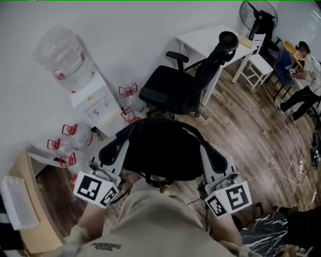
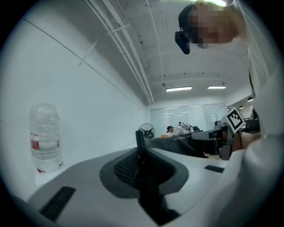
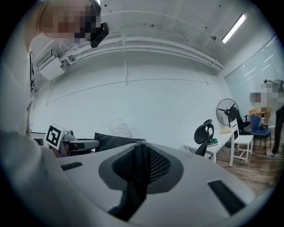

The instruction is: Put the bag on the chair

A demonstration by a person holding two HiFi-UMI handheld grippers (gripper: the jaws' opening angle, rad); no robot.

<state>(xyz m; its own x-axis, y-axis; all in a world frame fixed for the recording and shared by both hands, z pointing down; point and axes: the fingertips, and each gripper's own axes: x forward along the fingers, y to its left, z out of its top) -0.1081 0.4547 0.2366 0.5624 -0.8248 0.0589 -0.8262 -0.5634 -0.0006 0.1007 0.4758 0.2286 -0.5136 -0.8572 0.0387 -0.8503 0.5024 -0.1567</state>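
Note:
A black bag (image 1: 160, 148) hangs in the air between my two grippers, close in front of the person's body. My left gripper (image 1: 119, 148) is shut on the bag's left side; in the left gripper view a black strap (image 2: 143, 175) is pinched between its jaws. My right gripper (image 1: 207, 153) is shut on the bag's right side, and a black strap (image 3: 137, 175) sits between its jaws too. The black office chair (image 1: 173, 90) stands just beyond the bag, with its seat bare and its headrest towards the white table.
A water dispenser with a big bottle (image 1: 67, 62) stands at the left wall, with several empty bottles (image 1: 67, 145) on the floor. A white table (image 1: 208, 40), a white stool (image 1: 258, 65) and a fan (image 1: 258, 15) are behind the chair. A seated person (image 1: 306, 75) and floor cables (image 1: 293, 168) are on the right.

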